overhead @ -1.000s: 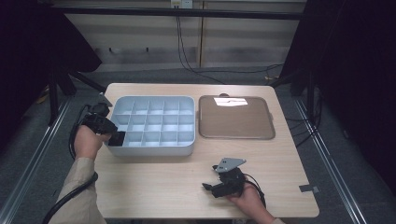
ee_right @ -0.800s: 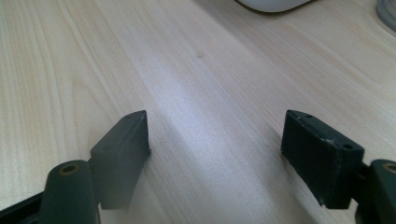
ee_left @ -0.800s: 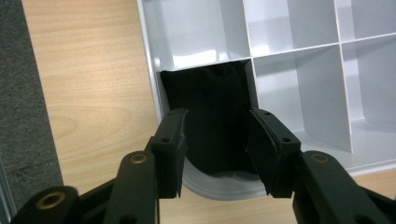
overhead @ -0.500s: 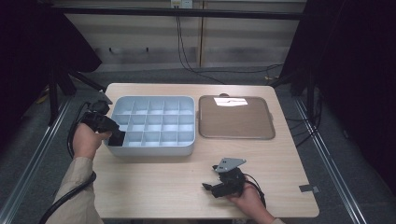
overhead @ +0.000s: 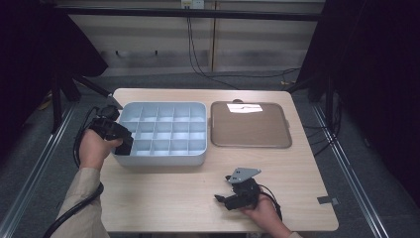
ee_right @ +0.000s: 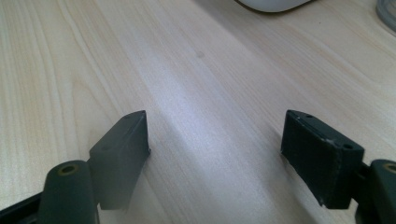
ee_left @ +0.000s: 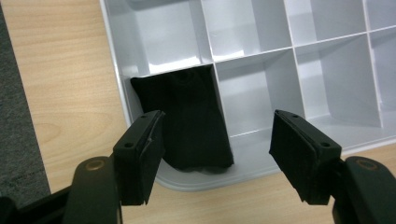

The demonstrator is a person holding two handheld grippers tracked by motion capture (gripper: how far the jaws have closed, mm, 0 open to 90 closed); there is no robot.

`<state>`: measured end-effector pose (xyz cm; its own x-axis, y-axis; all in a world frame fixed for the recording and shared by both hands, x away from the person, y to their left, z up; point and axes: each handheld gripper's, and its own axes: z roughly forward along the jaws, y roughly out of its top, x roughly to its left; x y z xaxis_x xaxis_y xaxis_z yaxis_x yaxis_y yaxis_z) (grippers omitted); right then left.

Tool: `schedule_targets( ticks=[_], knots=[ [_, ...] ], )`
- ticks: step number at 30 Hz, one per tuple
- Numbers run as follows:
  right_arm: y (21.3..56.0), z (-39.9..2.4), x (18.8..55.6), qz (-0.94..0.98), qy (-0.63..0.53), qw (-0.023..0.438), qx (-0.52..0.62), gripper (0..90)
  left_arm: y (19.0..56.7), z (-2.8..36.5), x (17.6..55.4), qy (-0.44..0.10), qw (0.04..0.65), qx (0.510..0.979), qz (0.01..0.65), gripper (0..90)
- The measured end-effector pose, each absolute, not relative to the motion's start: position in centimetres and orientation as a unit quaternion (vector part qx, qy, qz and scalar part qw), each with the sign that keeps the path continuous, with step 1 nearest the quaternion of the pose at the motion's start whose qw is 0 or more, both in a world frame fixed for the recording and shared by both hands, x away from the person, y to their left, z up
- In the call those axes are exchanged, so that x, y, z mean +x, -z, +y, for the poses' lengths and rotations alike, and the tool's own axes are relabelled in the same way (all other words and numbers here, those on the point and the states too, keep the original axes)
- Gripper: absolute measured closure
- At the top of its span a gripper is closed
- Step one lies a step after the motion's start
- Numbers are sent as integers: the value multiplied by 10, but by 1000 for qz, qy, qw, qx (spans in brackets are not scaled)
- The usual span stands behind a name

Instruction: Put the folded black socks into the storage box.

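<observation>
Holding black cloth (ee_left: 189,119), seemingly folded: corner cell of grey organizer (overhead: 163,157) | brown tray (overhead: 250,125) | both hand-held grippers open

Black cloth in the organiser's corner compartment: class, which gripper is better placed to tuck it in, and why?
Left. The left gripper hangs right over the black cloth in the organiser, its jaws just opened, cloth free. The right gripper rests open on bare table, well away.

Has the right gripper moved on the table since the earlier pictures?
No. In the high view the right gripper lies at the same place on the table, below the brown tray, near the front edge.
</observation>
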<state>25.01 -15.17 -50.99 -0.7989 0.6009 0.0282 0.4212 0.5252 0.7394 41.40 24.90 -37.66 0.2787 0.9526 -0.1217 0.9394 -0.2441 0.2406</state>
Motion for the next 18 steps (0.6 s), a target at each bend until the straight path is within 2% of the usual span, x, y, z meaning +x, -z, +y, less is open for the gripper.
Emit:
schedule_targets(
  ticks=[7,18],
  knots=[
    [510,-152,250,866,-388,116,295,230,375,246,412,-22,135,788,600,289],
    [510,-152,250,865,-388,115,295,229,370,242,406,-20,144,791,594,267]
  ],
)
